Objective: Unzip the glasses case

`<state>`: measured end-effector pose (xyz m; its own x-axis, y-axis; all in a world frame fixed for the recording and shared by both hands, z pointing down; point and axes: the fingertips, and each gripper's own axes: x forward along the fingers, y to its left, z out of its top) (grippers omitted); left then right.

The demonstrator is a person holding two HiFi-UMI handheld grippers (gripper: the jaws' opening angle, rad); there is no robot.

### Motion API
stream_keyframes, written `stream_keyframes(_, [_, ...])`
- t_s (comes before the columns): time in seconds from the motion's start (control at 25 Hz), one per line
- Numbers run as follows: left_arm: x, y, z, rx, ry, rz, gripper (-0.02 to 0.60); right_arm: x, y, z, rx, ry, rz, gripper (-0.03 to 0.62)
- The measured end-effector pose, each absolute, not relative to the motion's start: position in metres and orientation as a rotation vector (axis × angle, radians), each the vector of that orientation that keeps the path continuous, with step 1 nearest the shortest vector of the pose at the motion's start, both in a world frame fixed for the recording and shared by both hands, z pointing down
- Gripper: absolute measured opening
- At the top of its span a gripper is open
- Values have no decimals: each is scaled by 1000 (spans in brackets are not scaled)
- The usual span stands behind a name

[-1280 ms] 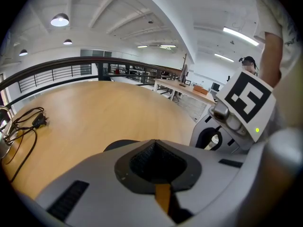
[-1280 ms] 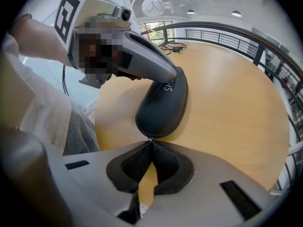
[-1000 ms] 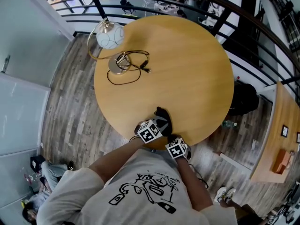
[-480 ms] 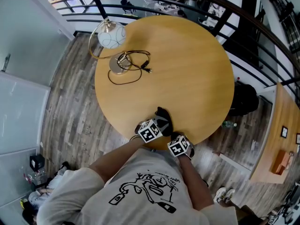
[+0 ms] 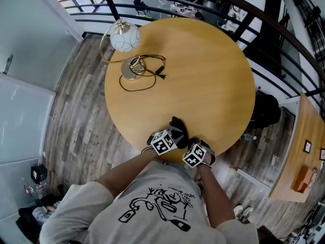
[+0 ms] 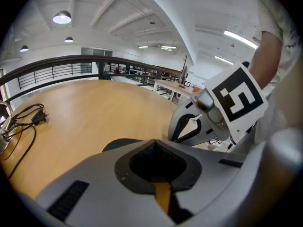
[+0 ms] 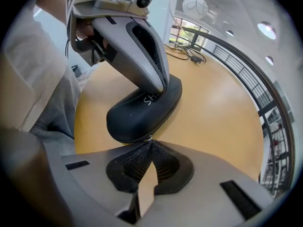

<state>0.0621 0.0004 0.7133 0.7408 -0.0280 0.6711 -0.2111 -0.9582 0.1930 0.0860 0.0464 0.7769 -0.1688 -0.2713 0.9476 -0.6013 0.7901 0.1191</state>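
The right gripper (image 7: pixel 150 144) has drifted slightly rightward at the near edge of the surface (image 5: pixel 203 70); its jaws pinch the pull (image 7: pixel 150 137) at the near end of the case (image 7: pixel 142 110); the case's long axis runs straight away from them; the left gripper (image 6: pixel 154 148), jaws pressed together, bears on its top.

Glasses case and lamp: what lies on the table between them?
Head view: only a black cable beside the lamp; the table from there to the case is bare.

White "Sh…" lettering marks the glasses case (image 7: pixel 137 115).
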Motion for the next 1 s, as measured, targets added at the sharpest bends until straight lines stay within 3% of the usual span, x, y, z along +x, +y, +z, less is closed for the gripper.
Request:
stream_keyframes(0.28, [62, 1, 713, 2690, -163, 1036, 6, 85, 27, 776, 605, -1748, 160, 23])
stream_keyframes(1.0, [40, 22, 709, 2669, -165, 1105, 6, 50, 81, 774, 620, -1825, 601, 23])
